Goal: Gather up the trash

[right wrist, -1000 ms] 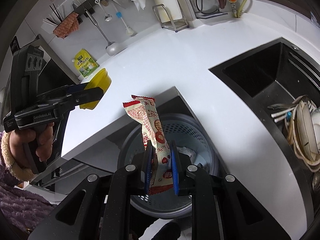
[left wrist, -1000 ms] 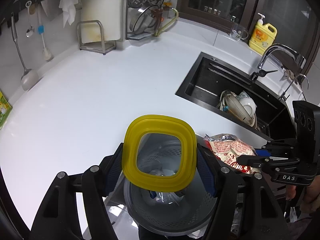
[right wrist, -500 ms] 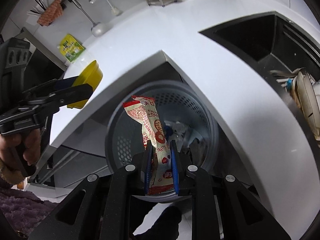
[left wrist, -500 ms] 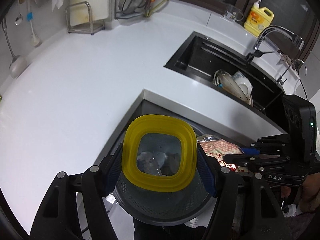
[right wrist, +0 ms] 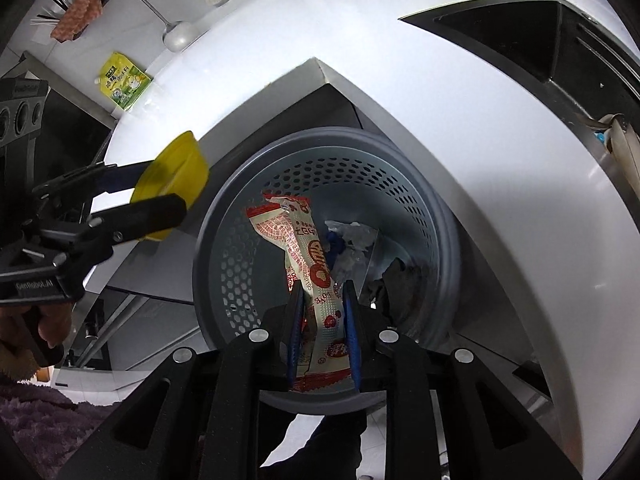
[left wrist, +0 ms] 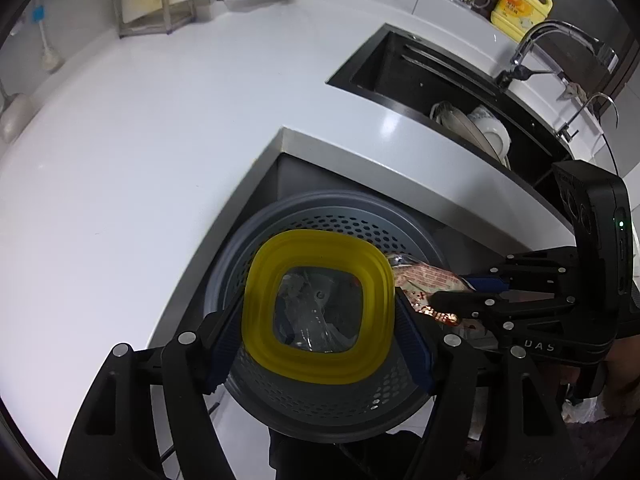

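Both wrist cams look steeply down along their fingers, close above the grey perforated bin [left wrist: 332, 396] tucked under the white countertop [left wrist: 120, 168] corner. Left cam faces the sink [left wrist: 452, 80] side; right cam sees the wall rail end. Shared: bin [right wrist: 400, 184], counter corner, and each other's gripper at frame edge.

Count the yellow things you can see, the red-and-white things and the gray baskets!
Yellow: 3, the cup, the soap bottle, the packet on the counter.
Red-and-white: 1, the wrapper.
Gray baskets: 1, the bin.
Total: 5.
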The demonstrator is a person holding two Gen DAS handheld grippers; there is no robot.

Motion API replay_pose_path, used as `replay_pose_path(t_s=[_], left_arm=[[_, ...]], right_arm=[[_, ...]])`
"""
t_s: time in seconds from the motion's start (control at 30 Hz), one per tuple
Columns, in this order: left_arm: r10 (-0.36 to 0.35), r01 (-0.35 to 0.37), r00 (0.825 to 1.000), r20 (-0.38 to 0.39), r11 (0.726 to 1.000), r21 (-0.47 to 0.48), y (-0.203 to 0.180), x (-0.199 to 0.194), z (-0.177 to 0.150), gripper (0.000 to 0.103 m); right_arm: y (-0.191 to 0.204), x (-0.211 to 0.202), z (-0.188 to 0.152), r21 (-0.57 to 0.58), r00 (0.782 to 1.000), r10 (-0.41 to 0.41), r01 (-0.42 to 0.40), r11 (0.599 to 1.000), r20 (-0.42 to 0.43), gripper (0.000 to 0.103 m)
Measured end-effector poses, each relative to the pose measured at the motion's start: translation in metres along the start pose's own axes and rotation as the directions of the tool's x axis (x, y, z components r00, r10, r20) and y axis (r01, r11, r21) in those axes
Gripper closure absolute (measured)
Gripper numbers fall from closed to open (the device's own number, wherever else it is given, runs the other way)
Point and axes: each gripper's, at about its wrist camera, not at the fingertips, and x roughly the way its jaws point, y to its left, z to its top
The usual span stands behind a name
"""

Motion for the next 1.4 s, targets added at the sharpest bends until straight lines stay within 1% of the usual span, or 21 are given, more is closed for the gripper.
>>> replay_pose_path(t_s=[0.03,0.1,0.13,0.27,0.4,0.43,0.47,0.53,0.67,0.77,0.87,0.93,1.03,1.1,1.23,1.4], left_arm=[[-0.004,0.004,1.0,-0.004,1.0,0.002,0.0,0.001,0.0,0.034],[-0.019,0.019,1.0,-0.021,1.0,0.009,0.0,0.004,0.001,0.033],[-0.023,0.023,0.999,-0.032,1.0,0.011,0.0,0.006,0.001,0.033],[-0.033,0.034,0.998,-0.048,0.999,0.014,0.0,0.009,0.001,0.031],[-0.036,0.036,0.998,-0.055,0.999,0.003,0.0,0.008,0.0,0.02],[-0.03,0.03,0.998,-0.049,1.0,-0.001,0.0,0.006,-0.001,0.019],[-0.027,0.027,0.999,-0.044,1.0,-0.006,0.0,0.004,-0.002,0.015],[-0.03,0.029,0.999,-0.034,0.999,-0.016,0.0,0.0,-0.003,0.013],[0.01,-0.01,1.0,-0.015,1.0,-0.012,-0.002,-0.011,-0.007,0.013],[0.063,-0.063,0.998,-0.001,0.998,0.0,-0.007,-0.021,-0.012,0.012],[0.088,-0.088,0.996,0.008,0.996,-0.012,-0.007,-0.031,-0.017,0.012],[0.104,-0.103,0.994,0.022,0.994,-0.024,-0.007,-0.038,-0.02,0.01],[0.115,-0.113,0.993,0.039,0.993,-0.041,-0.005,-0.049,-0.024,0.009],[0.122,-0.119,0.992,0.042,0.991,-0.052,-0.004,-0.053,-0.026,0.008],[0.134,-0.131,0.99,0.042,0.99,-0.06,-0.005,-0.058,-0.03,0.007],[0.135,-0.131,0.989,0.052,0.989,-0.064,-0.008,-0.064,-0.032,0.007]], right_arm=[[0.001,0.001,0.001,-0.002,1.0,-0.002,0.002,1.0,-0.002,0.077],[0.001,0.001,0.002,-0.002,1.0,-0.007,0.007,1.0,0.003,0.056],[0.0,0.0,0.002,0.0,1.0,-0.014,0.014,1.0,0.004,0.052],[0.001,-0.002,-0.001,-0.011,0.999,-0.037,0.037,0.999,0.0,0.05],[0.001,-0.007,-0.005,-0.011,0.999,-0.048,0.048,0.999,0.002,0.049],[0.002,-0.009,-0.006,-0.014,0.999,-0.047,0.048,0.999,0.005,0.049],[0.002,-0.01,-0.007,-0.014,0.999,-0.044,0.044,0.999,0.007,0.049],[0.002,-0.015,-0.009,-0.017,0.999,-0.041,0.041,0.999,0.014,0.049],[0.003,-0.024,-0.012,-0.023,0.999,-0.034,0.035,0.999,0.032,0.047],[0.008,-0.033,-0.013,-0.04,0.999,-0.017,0.019,0.999,0.049,0.046],[0.016,-0.039,-0.015,-0.068,0.998,-0.012,0.016,0.998,0.062,0.046],[0.019,-0.043,-0.017,-0.081,0.997,-0.012,0.018,0.997,0.07,0.045],[0.024,-0.051,-0.021,-0.102,0.996,-0.009,0.018,0.995,0.084,0.036],[0.027,-0.056,-0.024,-0.12,0.996,-0.005,0.016,0.993,0.092,0.018],[0.036,-0.063,-0.03,-0.168,0.994,-0.014,0.032,0.985,0.109,0.009],[0.036,-0.068,-0.032,-0.173,0.991,-0.024,0.046,0.984,0.13,0.009]])
